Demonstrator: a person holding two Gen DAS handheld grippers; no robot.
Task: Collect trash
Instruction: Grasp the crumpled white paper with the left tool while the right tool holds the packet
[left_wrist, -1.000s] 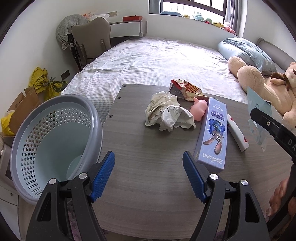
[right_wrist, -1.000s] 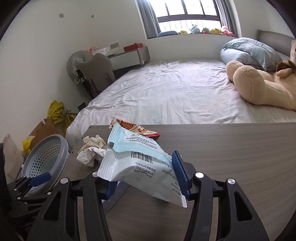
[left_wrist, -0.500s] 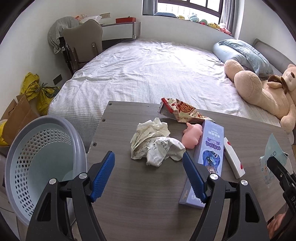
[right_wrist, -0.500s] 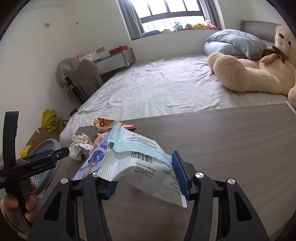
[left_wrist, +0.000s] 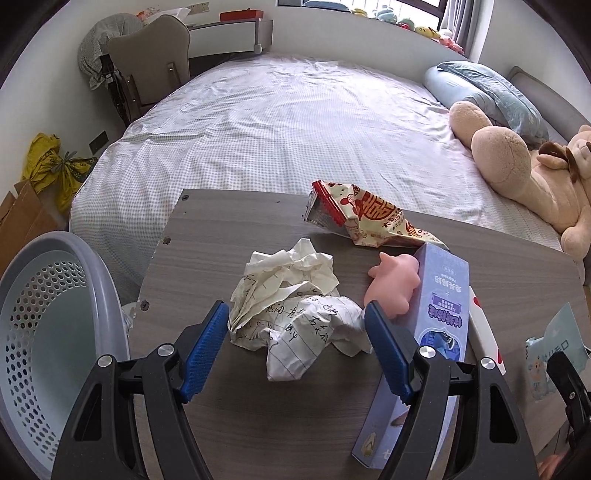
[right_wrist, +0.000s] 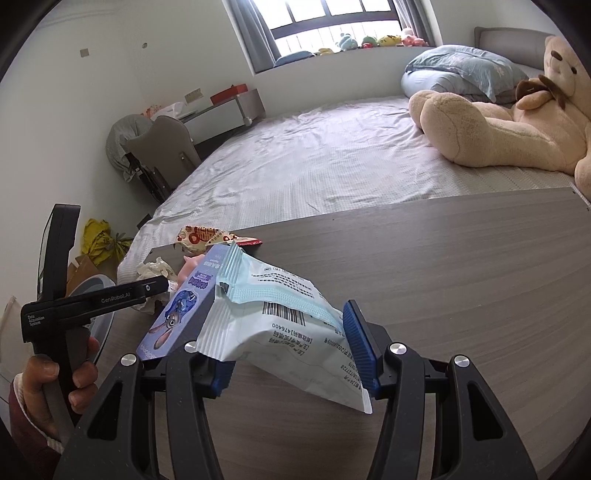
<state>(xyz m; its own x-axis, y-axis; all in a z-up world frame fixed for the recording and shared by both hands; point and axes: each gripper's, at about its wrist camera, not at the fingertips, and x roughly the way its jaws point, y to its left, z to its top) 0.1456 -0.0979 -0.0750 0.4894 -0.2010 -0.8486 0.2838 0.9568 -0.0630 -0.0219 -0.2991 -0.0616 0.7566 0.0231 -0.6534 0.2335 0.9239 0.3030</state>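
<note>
one crumpled paper wad (left_wrist: 295, 314) — lined

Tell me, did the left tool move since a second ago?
Yes. The left tool moved forward over the table and now frames the crumpled paper.

A large plush bear (right_wrist: 517, 122) is lying across the checked bed (left_wrist: 295, 133), its head resting near a blue pillow (right_wrist: 461, 70). A row of small plush toys (right_wrist: 376, 38) is sitting along the windowsill beneath the barred window (right_wrist: 332, 18). At the far side of the bed a grey chair (left_wrist: 151, 70) is standing with a bundle of cloth (left_wrist: 99, 51) hanging behind it, next to a white desk (left_wrist: 229, 31) holding a red box (left_wrist: 240, 15). On the floor by the wall, a yellow bag (left_wrist: 48, 166) is slumping beside a brown paper bag (left_wrist: 22, 218). On the grey table (right_wrist: 461, 258), a pink toy pig (left_wrist: 395, 284) is touching a purple box (left_wrist: 439, 317)
</note>
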